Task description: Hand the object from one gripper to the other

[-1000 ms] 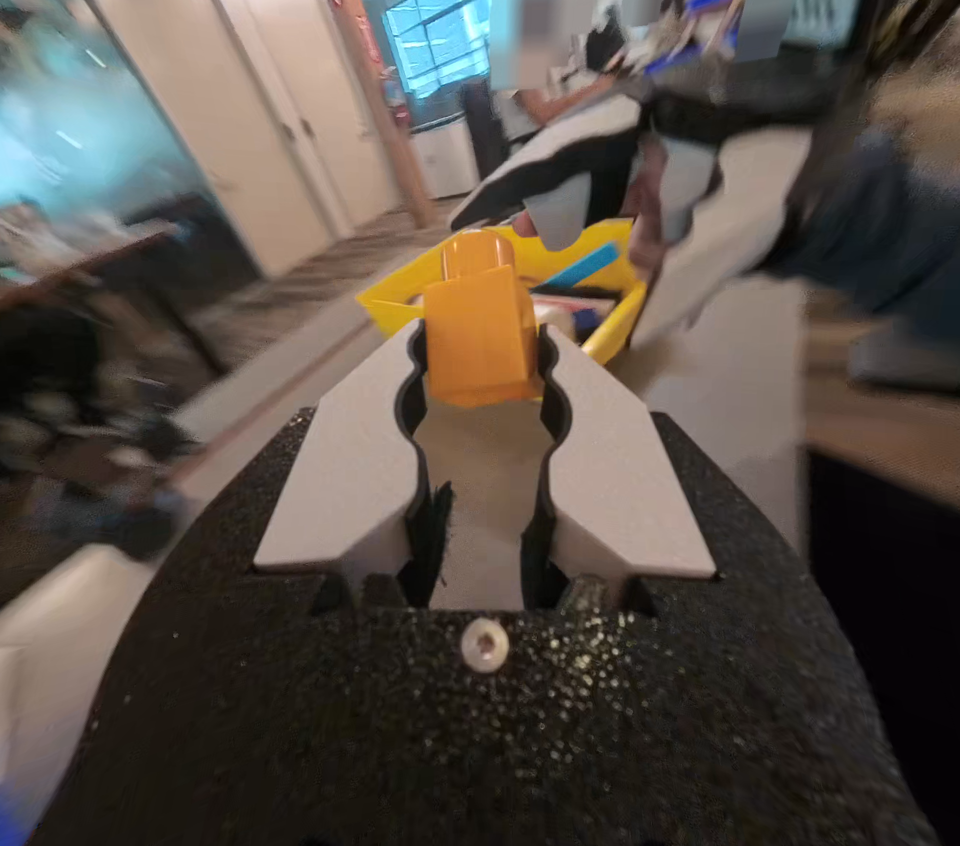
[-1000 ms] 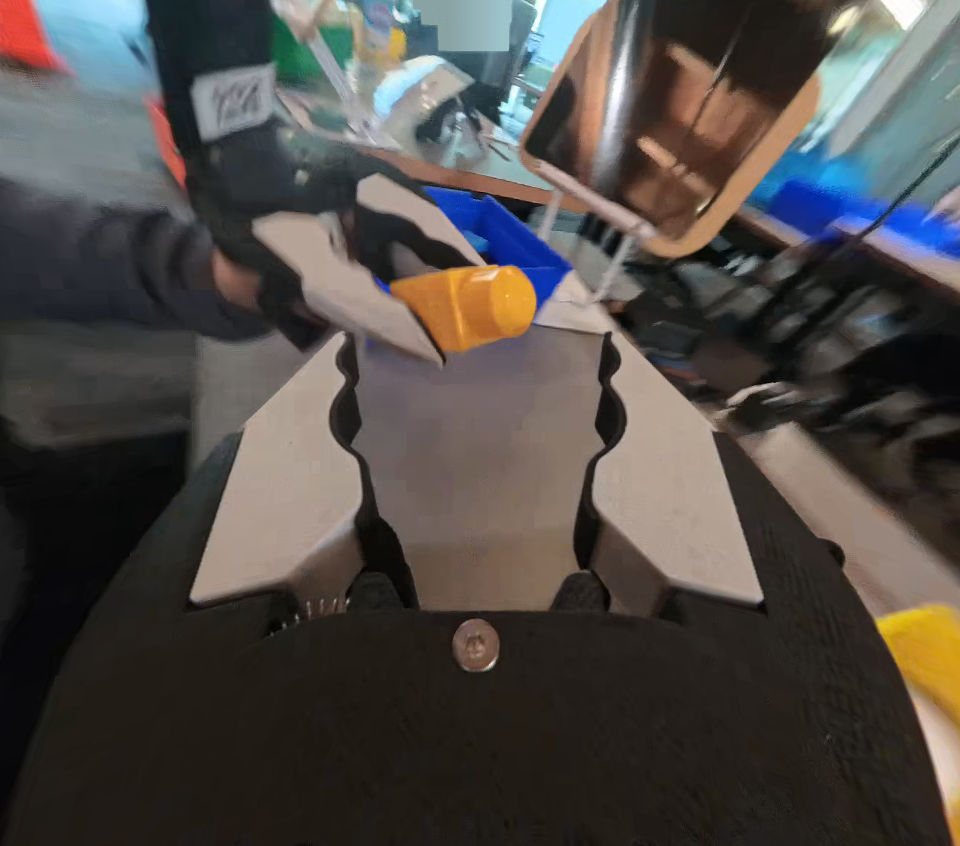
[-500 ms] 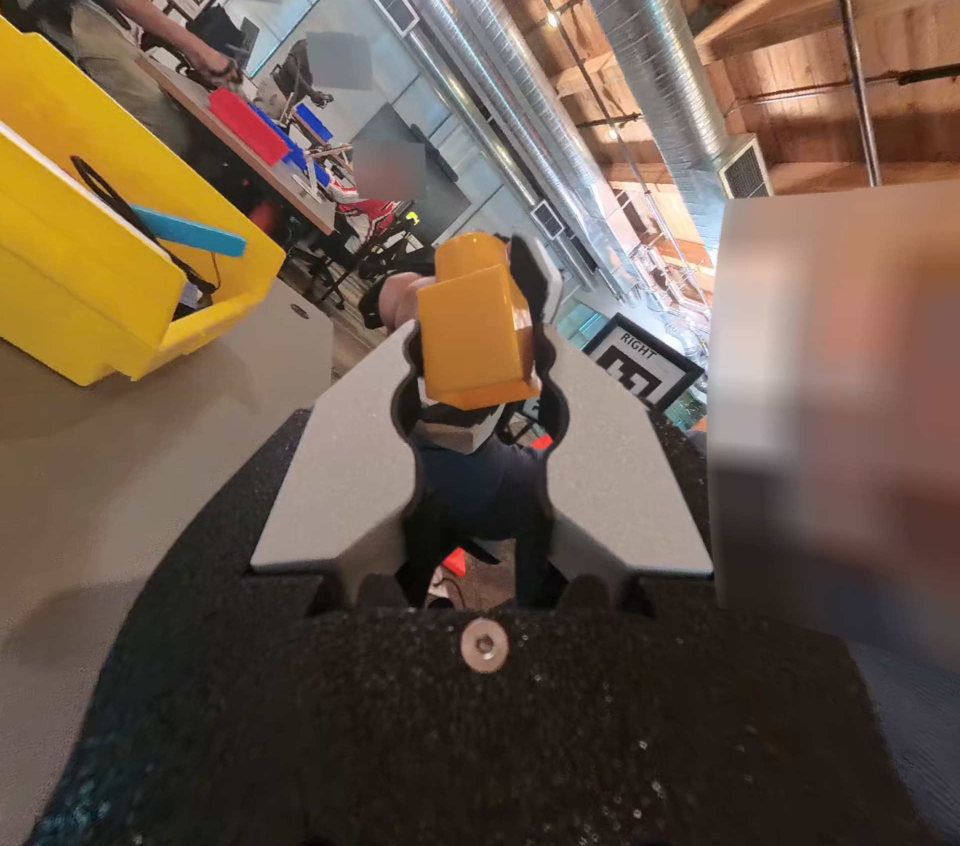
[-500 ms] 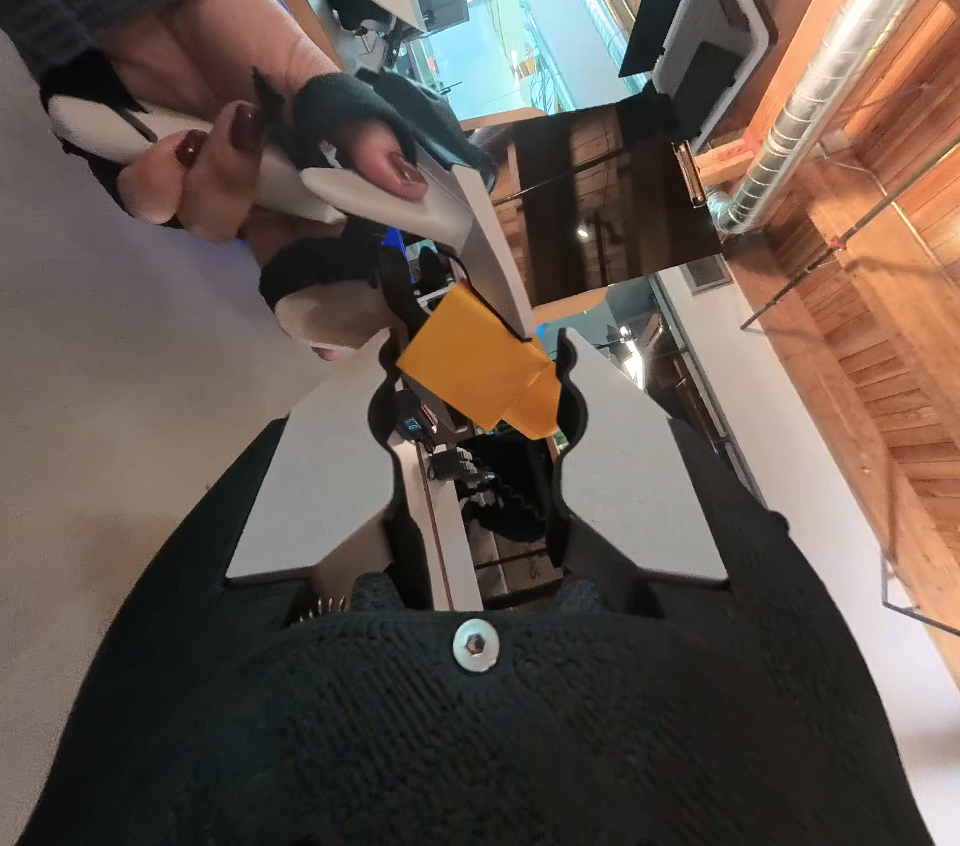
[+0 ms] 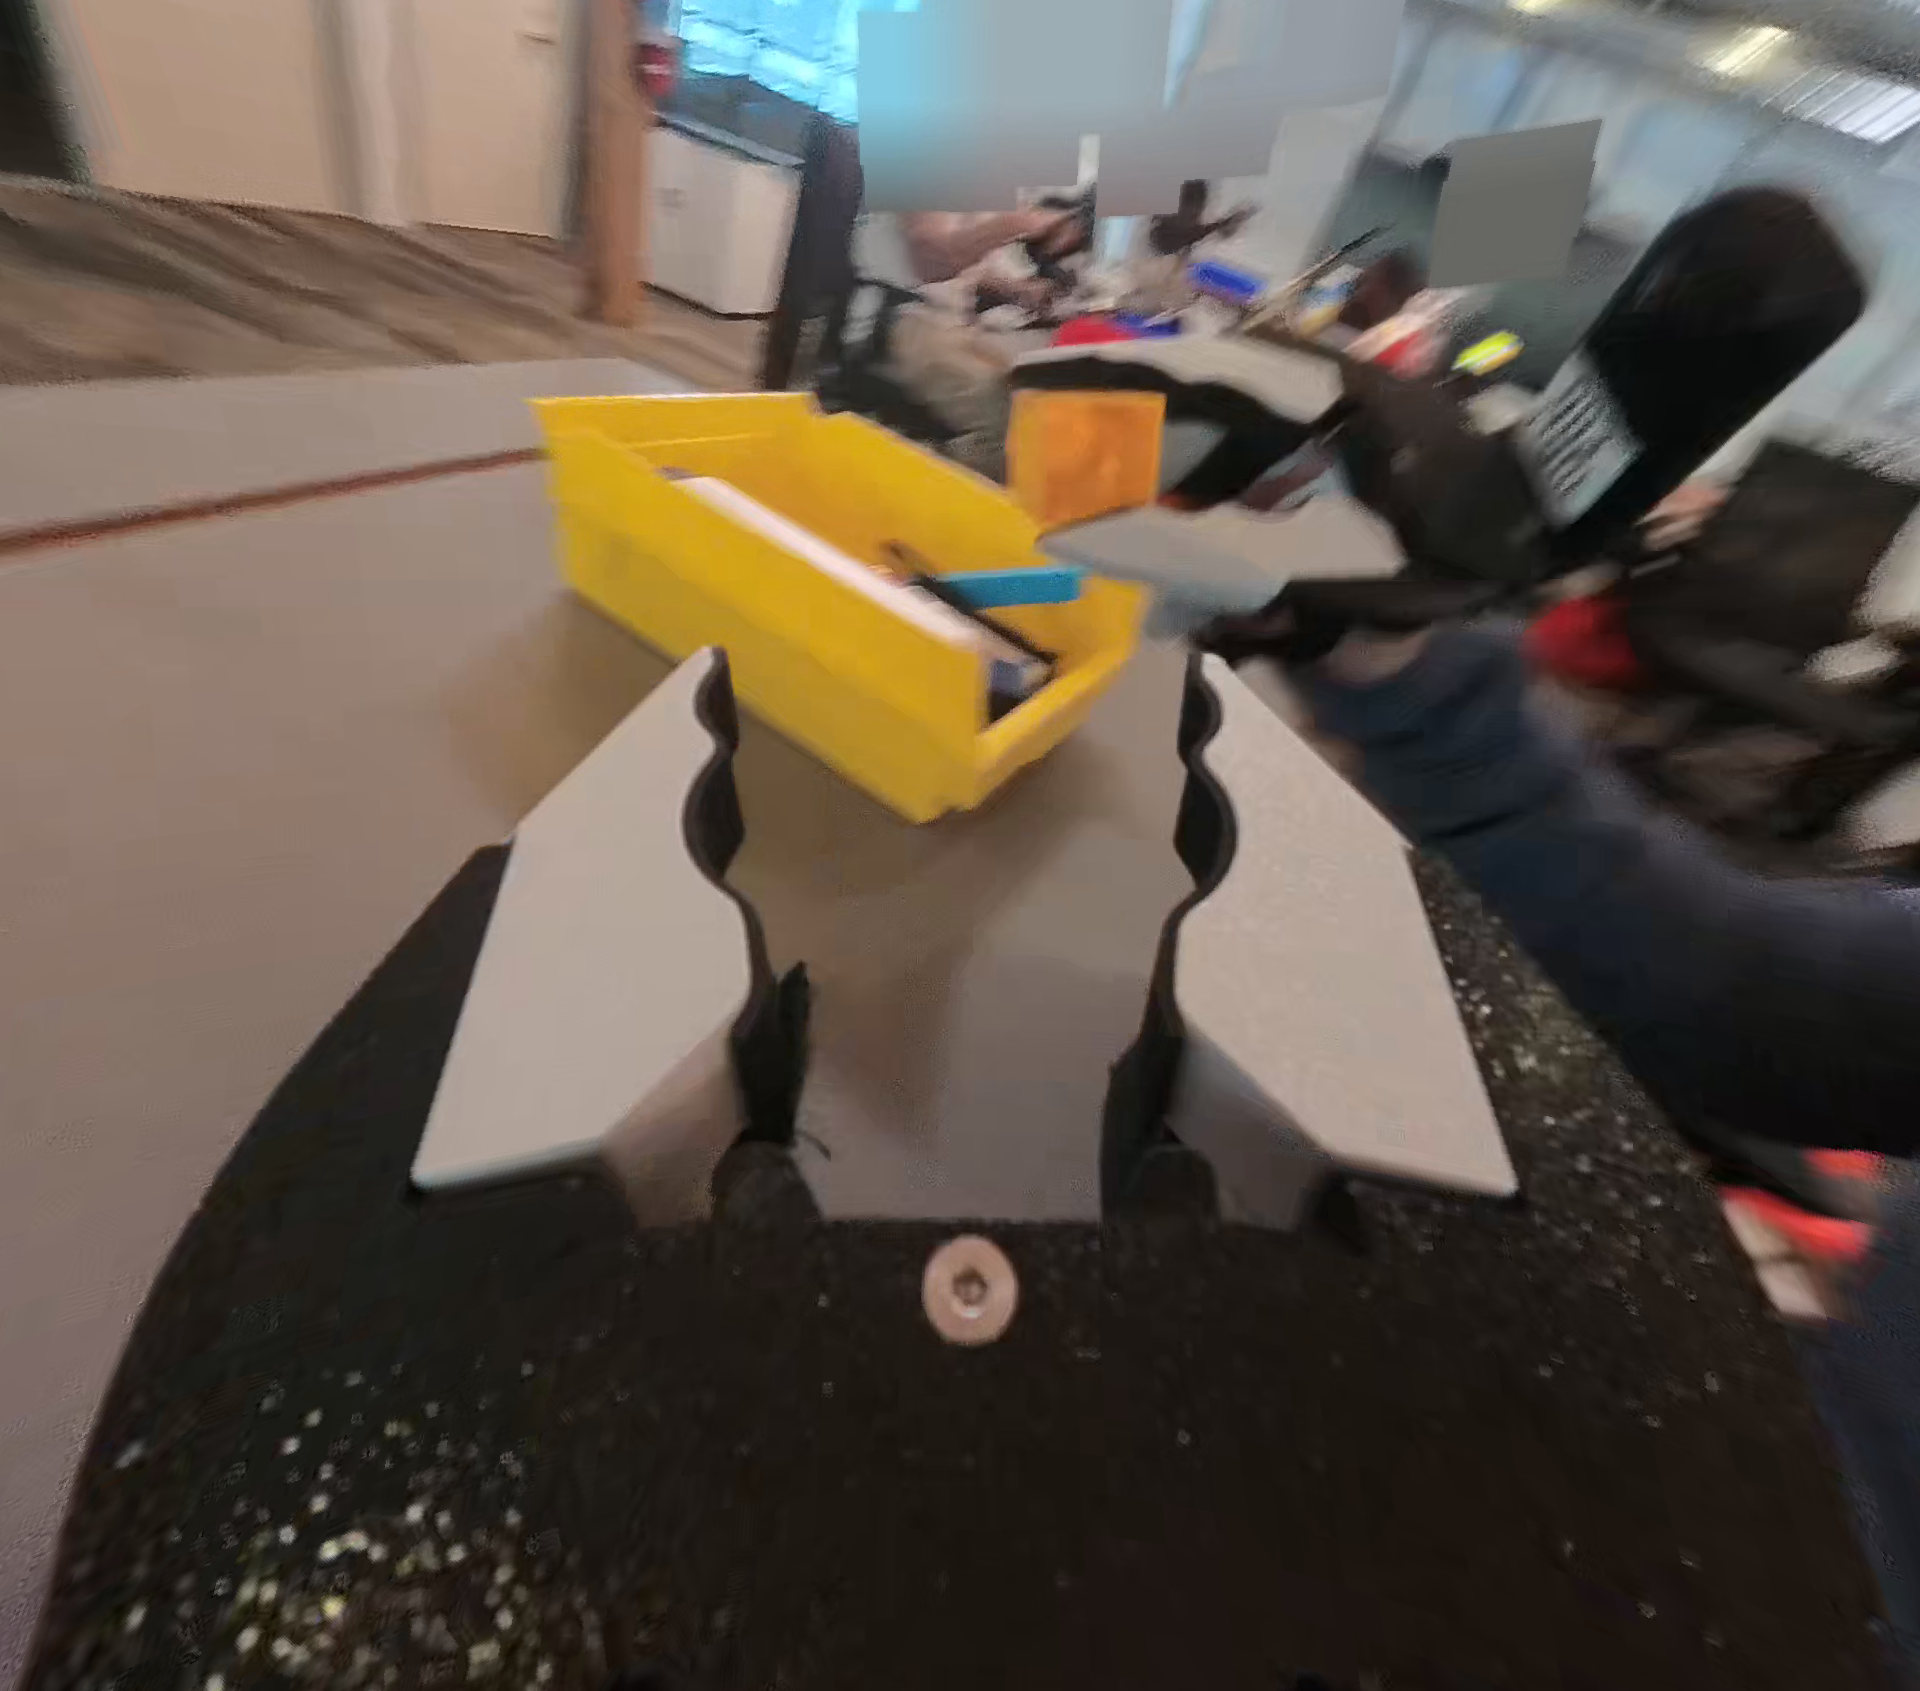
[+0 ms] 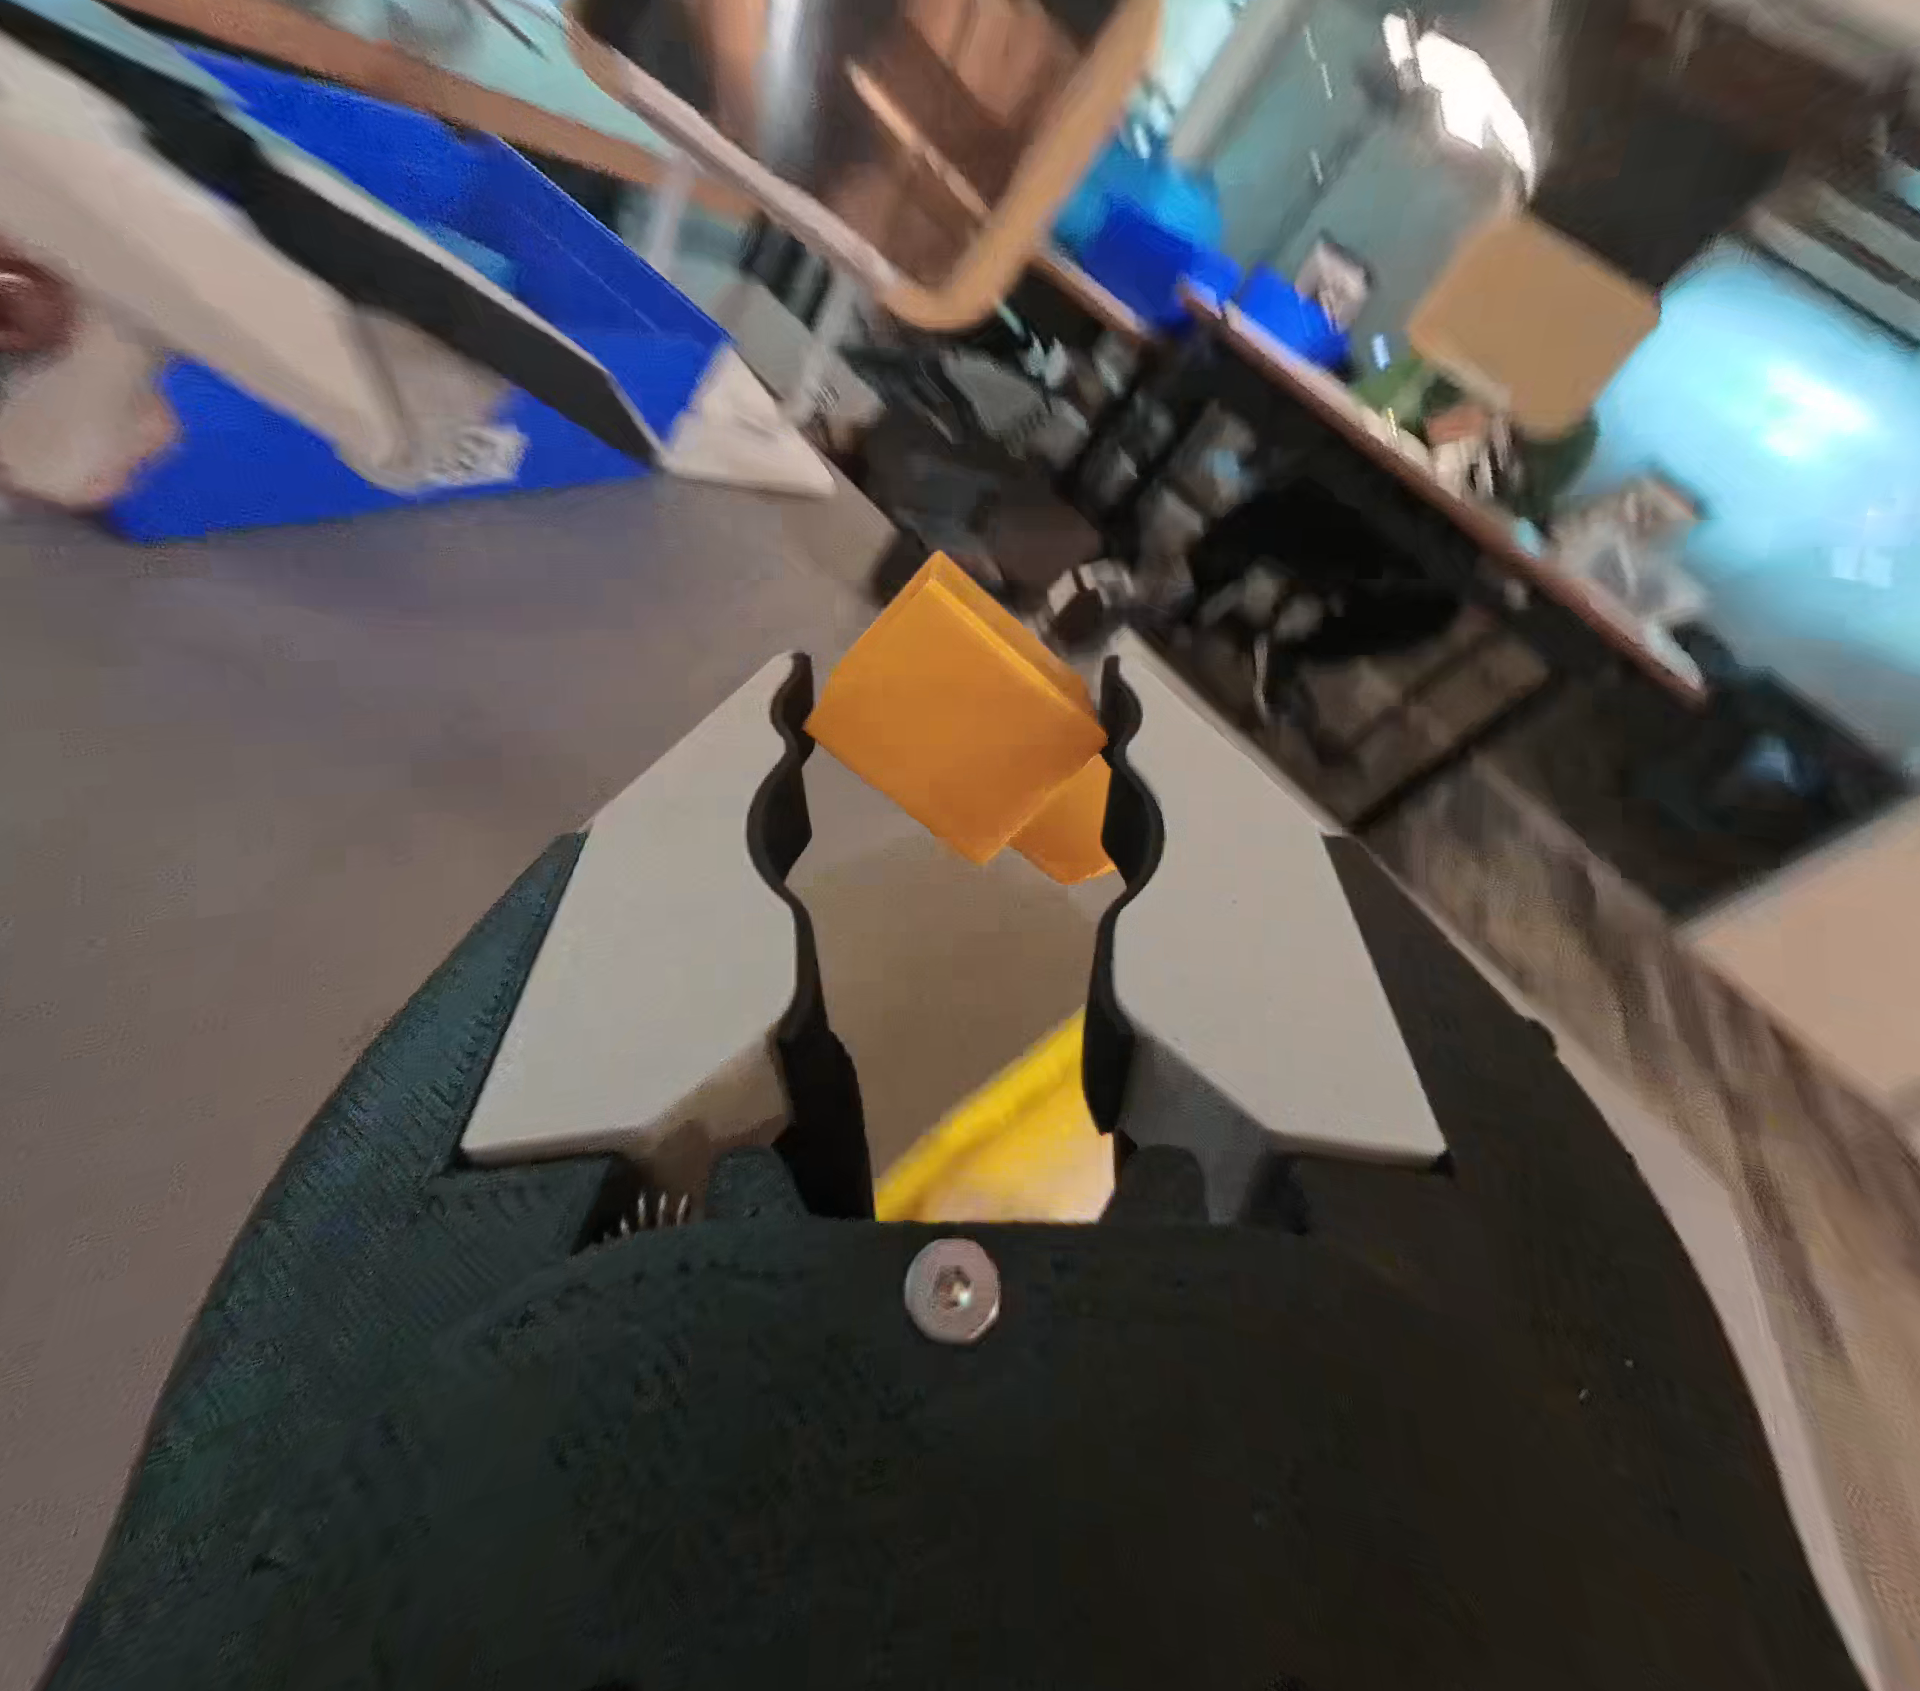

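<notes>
1. The right gripper (image 6: 954,701) holds the orange block (image 6: 961,732) near the tips of its two fingers. The jaws are pulled in close and squeeze it from both sides, so it cannot drop.
2. The left gripper (image 5: 951,685) has its jaws spread wide with nothing between them. It looks like it has let go, so the hand-over seems done.
3. Beyond the left jaws sits a yellow bin (image 5: 790,561) on the grey table (image 5: 260,654).
4. The block is bright orange, boxy and smooth. It sits tilted in the jaws, with a small stub poking out toward the right finger.
</notes>
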Tool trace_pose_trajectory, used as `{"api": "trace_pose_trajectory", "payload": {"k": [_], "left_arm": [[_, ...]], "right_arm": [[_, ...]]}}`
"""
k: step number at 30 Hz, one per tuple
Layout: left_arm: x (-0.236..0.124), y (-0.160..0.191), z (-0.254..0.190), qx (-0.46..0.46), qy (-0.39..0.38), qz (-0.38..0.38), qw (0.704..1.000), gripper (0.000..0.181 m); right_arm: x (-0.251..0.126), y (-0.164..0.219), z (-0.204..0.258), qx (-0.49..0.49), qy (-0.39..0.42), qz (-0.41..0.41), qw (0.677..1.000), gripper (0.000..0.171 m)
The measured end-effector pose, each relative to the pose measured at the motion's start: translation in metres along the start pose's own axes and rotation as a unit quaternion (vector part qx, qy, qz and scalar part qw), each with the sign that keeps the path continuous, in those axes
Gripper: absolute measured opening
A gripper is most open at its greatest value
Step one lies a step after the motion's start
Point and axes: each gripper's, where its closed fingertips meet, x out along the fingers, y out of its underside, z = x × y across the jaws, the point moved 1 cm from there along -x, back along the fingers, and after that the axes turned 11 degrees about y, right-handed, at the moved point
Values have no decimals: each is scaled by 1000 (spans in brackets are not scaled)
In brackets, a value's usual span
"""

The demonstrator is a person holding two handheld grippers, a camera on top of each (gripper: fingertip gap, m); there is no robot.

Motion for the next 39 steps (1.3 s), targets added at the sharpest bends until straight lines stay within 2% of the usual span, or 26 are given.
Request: {"api": "trace_pose_trajectory", "payload": {"k": [3, 7, 9, 12, 16, 17, 19, 21, 24, 27, 28, 30, 31, 33, 36, 37, 39], "left_arm": [[-12, 7, 27, 133, -131, 93, 978, 92], [-29, 13, 52, 274, -252, 212, 904, 107], [-30, 18, 56, 280, -264, 235, 892, 110], [-28, 27, 59, 267, -261, 251, 893, 110], [-27, 38, 64, 264, -262, 276, 886, 113], [-26, 40, 64, 261, -260, 278, 887, 113], [-26, 42, 65, 257, -259, 281, 888, 114], [-26, 43, 65, 249, -254, 281, 891, 113], [-28, 36, 63, 224, -242, 257, 908, 108], [-42, 17, 67, 194, -251, 221, 922, 102], [-51, 9, 71, 184, -264, 208, 924, 100], [-75, -9, 81, 166, -296, 180, 923, 94], [-89, -18, 87, 160, -316, 167, 920, 93], [-127, -34, 104, 157, -376, 158, 899, 91], [-204, -48, 135, 187, -495, 214, 821, 89], [-224, -48, 144, 204, -510, 252, 797, 87], [-246, -36, 163, 217, -487, 331, 779, 83]], "right_arm": [[0, 51, -39, 45, 53, 144, 987, 54], [-19, 118, -75, 87, 107, 306, 942, 54], [-31, 145, -82, 97, 115, 368, 917, 54], [-43, 175, -87, 97, 119, 428, 891, 54], [-47, 194, -84, 100, 115, 462, 874, 56], [-46, 195, -88, 88, 128, 461, 874, 62], [-39, 184, -98, 65, 158, 428, 888, 79], [-23, 155, -101, 68, 170, 346, 920, 100], [-5, 99, -96, 59, 184, 203, 960, 115], [4, 40, -78, 66, 200, 46, 977, 104], [4, 22, -65, 78, 189, -10, 979, 96], [3, -2, -40, 112, 182, -101, 972, 63], [4, -7, -25, 115, 172, -129, 970, 60], [12, -4, 4, 82, 163, -142, 973, 60], [17, -1, 34, 34, 154, -164, 974, 60], [19, -1, 39, 31, 151, -169, 973, 60], [21, 3, 43, 41, 150, -175, 972, 60]]}}
